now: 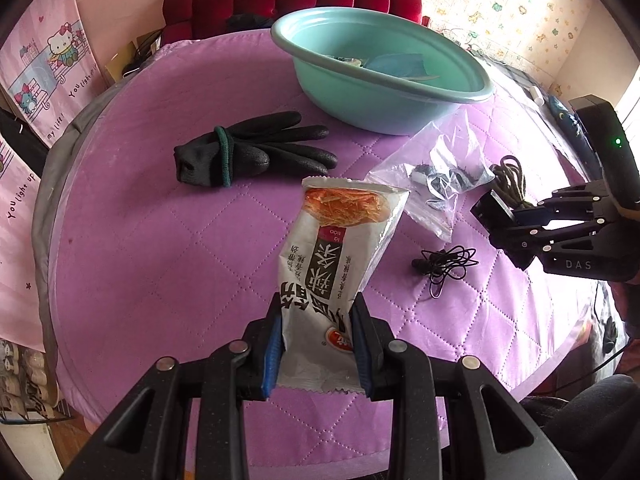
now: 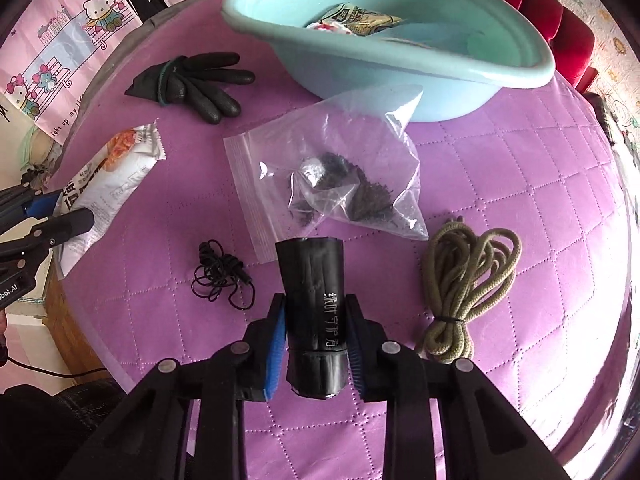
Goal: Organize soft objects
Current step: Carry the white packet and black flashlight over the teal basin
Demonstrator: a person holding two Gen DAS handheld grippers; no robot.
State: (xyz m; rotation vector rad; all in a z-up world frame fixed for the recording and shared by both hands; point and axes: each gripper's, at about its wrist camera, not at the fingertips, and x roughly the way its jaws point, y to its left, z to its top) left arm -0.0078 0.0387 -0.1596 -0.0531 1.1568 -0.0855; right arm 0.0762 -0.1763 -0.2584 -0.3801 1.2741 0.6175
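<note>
Both hands are loaded right now: the left gripper has its blue pads pinched on the lower end of the white snack packet, which sticks up and away toward twelve o'clock in the left wrist view, and the right gripper has its jaws narrowed on a black roll of bags with pale lettering down its side. No earlier look is on offer, so all I can say of the right jaws is that the pads sit against the roll's flanks. The teal basin waits at twelve to one o'clock in the right wrist view, already holding a packet or two, and that looks like the destination. Left on the purple quilted cover are the black gloves at ten o'clock, the clear zip bag dead ahead at twelve, the coiled black cord at nine and the olive rope bundle at three. Risks from here: the packet is held only by its tail, so a quick swing could let the heavy end flop or slide out of the pads. The roll is slick and round, so a light squeeze might let it twist or drop short of the basin's rim. And with both grippers heading for one basin, they could bump each other or snag the zip bag lying across the path.
</note>
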